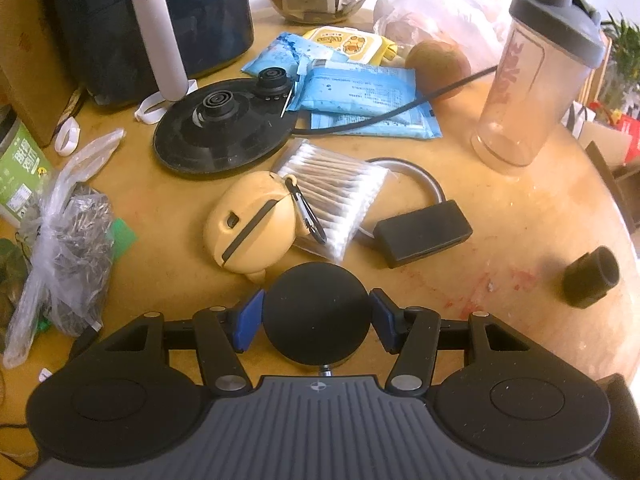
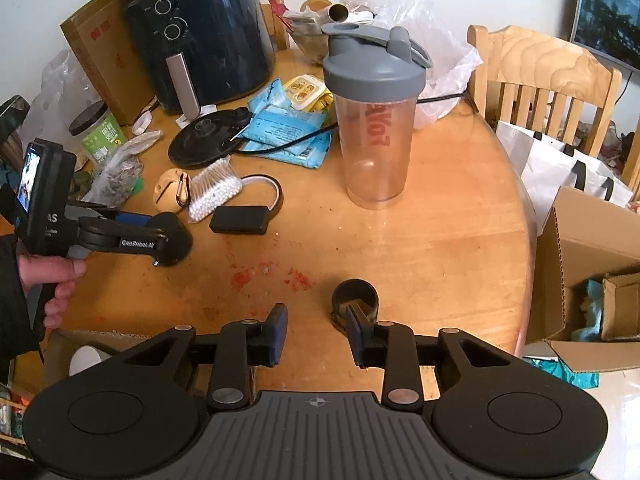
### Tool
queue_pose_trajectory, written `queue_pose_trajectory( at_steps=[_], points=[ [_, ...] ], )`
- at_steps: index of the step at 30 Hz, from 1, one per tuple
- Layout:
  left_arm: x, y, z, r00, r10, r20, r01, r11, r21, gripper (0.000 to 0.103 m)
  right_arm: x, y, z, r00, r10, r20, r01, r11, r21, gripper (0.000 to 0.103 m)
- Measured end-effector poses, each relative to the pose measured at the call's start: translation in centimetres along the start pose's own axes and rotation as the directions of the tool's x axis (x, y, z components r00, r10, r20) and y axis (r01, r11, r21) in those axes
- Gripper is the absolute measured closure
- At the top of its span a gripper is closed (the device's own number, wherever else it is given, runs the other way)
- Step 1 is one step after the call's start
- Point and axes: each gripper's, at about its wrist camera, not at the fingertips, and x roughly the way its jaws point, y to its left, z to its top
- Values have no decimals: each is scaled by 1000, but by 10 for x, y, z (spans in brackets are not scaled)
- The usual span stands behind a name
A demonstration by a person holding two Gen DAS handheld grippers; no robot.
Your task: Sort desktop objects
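My left gripper (image 1: 316,316) has its blue pads on both sides of a round black puck (image 1: 315,314) and is shut on it, low over the wooden table (image 1: 500,220). In the right wrist view the left gripper (image 2: 168,240) hangs over the table's left side. My right gripper (image 2: 318,330) is open and empty near the front edge. A small black cylinder cap (image 2: 354,296) (image 1: 590,278) lies just beyond its right finger. Ahead lie a tan earbud case (image 1: 252,224), a cotton swab pack (image 1: 336,196) and a black adapter (image 1: 422,232).
A clear shaker bottle (image 2: 374,120) with a grey lid stands mid-table. A kettle base (image 1: 224,128), blue wipe packs (image 1: 360,96), an air fryer (image 2: 204,36), a green jar (image 2: 100,132) and plastic bags crowd the back left. A chair (image 2: 540,76) and cardboard box (image 2: 588,280) stand right.
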Motion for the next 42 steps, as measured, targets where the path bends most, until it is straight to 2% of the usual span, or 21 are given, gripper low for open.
queue_pose_trajectory(
  at_steps=[2, 4, 6, 8, 12, 17, 21, 28, 31, 34, 39, 42],
  points=[
    [-4, 0, 1, 1000, -3, 12, 3, 1000, -5, 48, 2, 0, -2, 1000, -10, -9, 9, 1000, -10, 58],
    [-9, -1, 2, 1000, -9, 23, 9, 1000, -9, 48, 3, 0, -3, 999, -33, -13, 33, 999, -22, 24],
    [-14, -2, 3, 999, -10, 34, 11, 1000, -8, 48, 4, 0, -3, 997, -72, -13, 72, 997, -32, 0],
    [-19, -2, 4, 999, -11, 42, 12, 1000, -8, 48, 4, 0, -3, 995, -98, -4, 98, 994, -38, 0],
    [-30, -2, 6, 998, -11, 62, 12, 1000, -14, 48, 9, -2, -1, 991, -131, -38, 129, 991, -44, 0],
    [-48, 0, 8, 996, -13, 86, 16, 999, -36, 47, 13, -1, -3, 997, -53, -56, 50, 997, -54, 0],
    [-62, 2, 8, 994, -11, 106, 17, 998, -53, 47, 18, -4, -2, 996, -24, -91, 25, 1000, 2, 0],
    [-86, 5, 9, 991, -2, 135, 13, 997, -82, 47, 32, 0, -1, 987, -86, -133, 74, 993, -96, 0],
    [-96, 7, 8, 989, 3, 147, 11, 995, -95, 47, 40, -4, 1, 984, -51, -174, 40, 997, -63, 0],
    [-105, 8, 6, 988, 8, 156, 9, 994, -104, 47, 46, -12, 1, 983, -23, -179, 21, 1000, -14, 0],
    [-119, 10, -1, 986, 14, 165, 7, 992, -126, 47, 55, -21, 5, 985, -31, -169, 28, 999, -21, 0],
    [-126, 11, -6, 986, 16, 165, 7, 990, -140, 47, 62, -26, 7, 989, -7, -145, 4, 1000, -24, 10]
  ],
)
